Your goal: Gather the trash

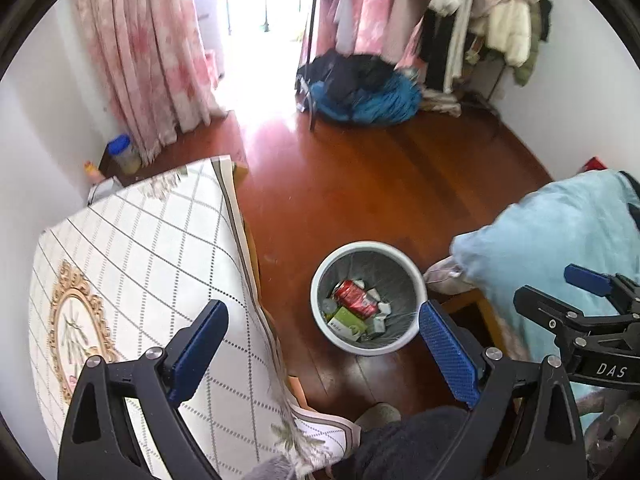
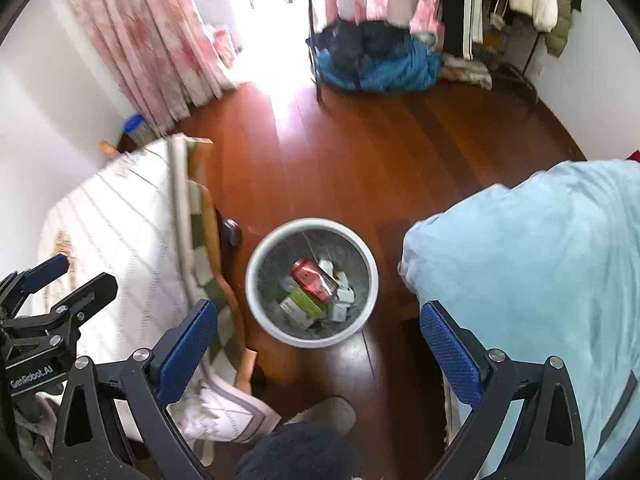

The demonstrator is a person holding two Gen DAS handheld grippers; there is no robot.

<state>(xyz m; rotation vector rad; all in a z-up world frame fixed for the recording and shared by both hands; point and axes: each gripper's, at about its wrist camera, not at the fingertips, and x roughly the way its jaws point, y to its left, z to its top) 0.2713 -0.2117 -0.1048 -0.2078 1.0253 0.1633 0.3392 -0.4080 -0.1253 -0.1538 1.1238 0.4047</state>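
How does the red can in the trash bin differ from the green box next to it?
The red can is round-bodied and shiny; the green box is flat-sided and matte. The can lies higher on the pile, partly over the box, which sits nearer the bin's front wall. Both lie on their sides inside the bin, among pale scraps.

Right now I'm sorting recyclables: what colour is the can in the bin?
Red, lying among the trash; the can shows best in the left wrist view.

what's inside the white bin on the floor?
In the bin: a red can on top, a green carton, and white crumpled scraps over a grey liner. Anything beneath those is covered.
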